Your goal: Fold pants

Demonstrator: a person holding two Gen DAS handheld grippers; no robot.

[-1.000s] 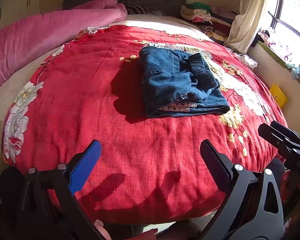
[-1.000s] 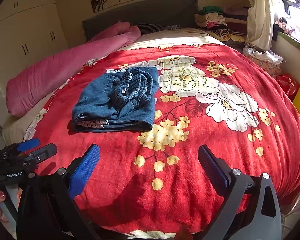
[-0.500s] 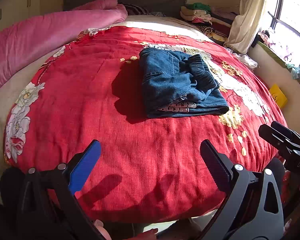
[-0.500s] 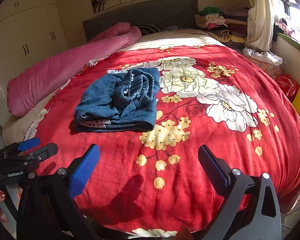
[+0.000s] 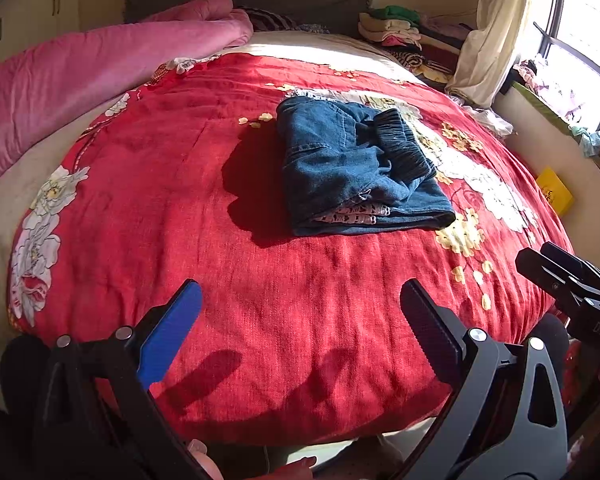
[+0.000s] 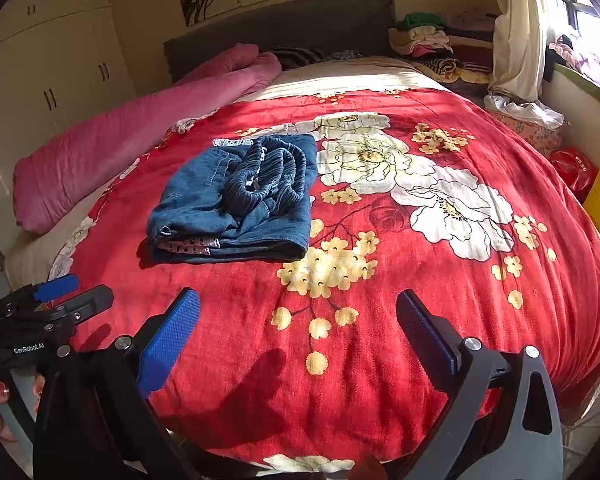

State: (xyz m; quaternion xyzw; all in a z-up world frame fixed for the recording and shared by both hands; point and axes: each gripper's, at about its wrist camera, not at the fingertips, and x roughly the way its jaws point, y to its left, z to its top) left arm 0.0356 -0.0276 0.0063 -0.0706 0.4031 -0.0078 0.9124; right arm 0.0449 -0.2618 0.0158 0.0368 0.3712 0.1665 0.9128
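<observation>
On red blanket (image 5: 204, 208), folded pants (image 5: 352, 172), both tongs spread, empty

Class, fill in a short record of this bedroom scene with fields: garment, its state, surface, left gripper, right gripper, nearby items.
garment: blue denim pants
state: folded into a compact stack, elastic waistband on top
surface: red floral blanket on the bed
left gripper: open, holding nothing, apart from the pants
right gripper: open, holding nothing, apart from the pants
nearby items: pink quilt along the bed's left side; stacked clothes by the headboard

Red floral bed (image 5: 140, 208), folded jeans (image 5: 352, 172), pink quilt (image 5: 80, 76).
</observation>
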